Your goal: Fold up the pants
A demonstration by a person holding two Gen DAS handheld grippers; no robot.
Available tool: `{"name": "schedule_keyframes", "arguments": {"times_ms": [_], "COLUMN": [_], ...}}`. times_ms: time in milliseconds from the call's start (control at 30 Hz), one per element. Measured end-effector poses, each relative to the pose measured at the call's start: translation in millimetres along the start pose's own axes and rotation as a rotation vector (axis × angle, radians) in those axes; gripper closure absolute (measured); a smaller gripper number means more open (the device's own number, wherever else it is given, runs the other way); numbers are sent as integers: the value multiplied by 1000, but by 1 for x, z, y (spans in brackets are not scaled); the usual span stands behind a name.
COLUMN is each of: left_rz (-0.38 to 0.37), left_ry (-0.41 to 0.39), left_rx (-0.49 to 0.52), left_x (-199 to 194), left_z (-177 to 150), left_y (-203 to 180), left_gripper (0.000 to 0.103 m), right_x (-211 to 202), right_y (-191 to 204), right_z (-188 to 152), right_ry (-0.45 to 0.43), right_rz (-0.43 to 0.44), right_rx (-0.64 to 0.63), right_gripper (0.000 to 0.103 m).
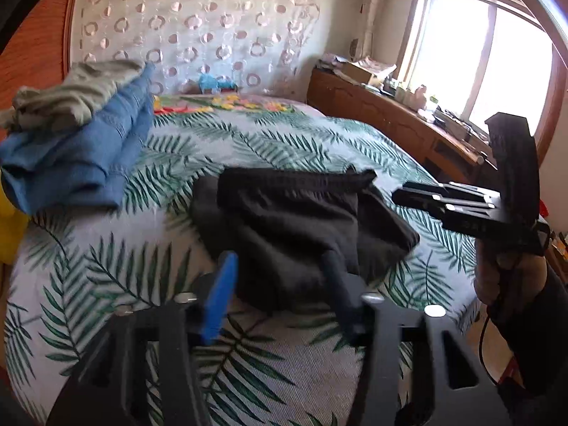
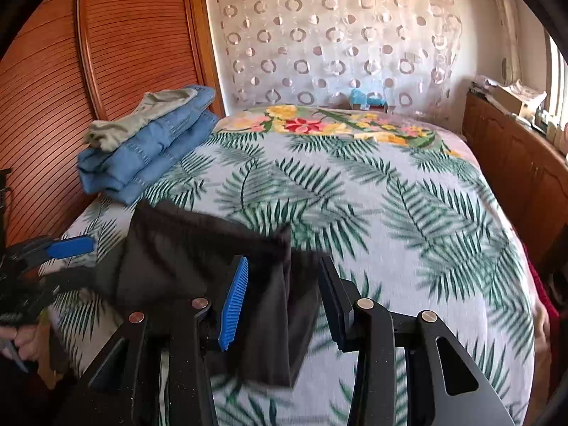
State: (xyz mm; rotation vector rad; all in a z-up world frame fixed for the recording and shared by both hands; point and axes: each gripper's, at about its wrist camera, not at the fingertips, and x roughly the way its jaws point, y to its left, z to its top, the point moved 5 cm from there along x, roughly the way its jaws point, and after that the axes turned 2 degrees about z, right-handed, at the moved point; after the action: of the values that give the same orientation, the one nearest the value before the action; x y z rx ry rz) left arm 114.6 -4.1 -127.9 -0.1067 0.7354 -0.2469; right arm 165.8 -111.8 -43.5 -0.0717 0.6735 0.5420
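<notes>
Black pants (image 1: 301,220) lie bunched and partly folded on the palm-leaf bedspread (image 1: 248,142). In the left wrist view my left gripper (image 1: 280,277) stands open at the pants' near edge. Its blue pad and black finger sit apart, with the cloth lying loose between them. My right gripper (image 1: 419,198) appears side-on at the pants' right end, held by a hand. In the right wrist view the right gripper (image 2: 284,284) is open, and a drooping fold of the pants (image 2: 184,255) sits between its spread fingers. The left gripper's blue pad (image 2: 71,246) shows at the far left.
A stack of folded blue jeans (image 1: 81,149) topped by a grey-green garment (image 1: 71,96) sits at the bed's far left, beside a louvred wooden wardrobe (image 2: 88,71). A cluttered wooden cabinet (image 1: 390,120) runs along the right under a bright window. A floral blanket (image 2: 337,124) covers the head end.
</notes>
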Motion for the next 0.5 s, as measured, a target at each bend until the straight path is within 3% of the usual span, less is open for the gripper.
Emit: {"name": "schedule_keyframes", "arguments": {"times_ms": [167, 500], "left_rz": [-23, -18], "left_ry": [23, 55], "left_rx": [18, 34], "left_x": [7, 18], "left_z": [-6, -9], "left_y": [-8, -7], "left_gripper": [68, 68], "right_x": [-7, -10], "right_y": [1, 6], "right_z": [-24, -33], "right_ry": [46, 81], "right_rz": [30, 64], "right_rx": [1, 3], "right_gripper": [61, 61]}}
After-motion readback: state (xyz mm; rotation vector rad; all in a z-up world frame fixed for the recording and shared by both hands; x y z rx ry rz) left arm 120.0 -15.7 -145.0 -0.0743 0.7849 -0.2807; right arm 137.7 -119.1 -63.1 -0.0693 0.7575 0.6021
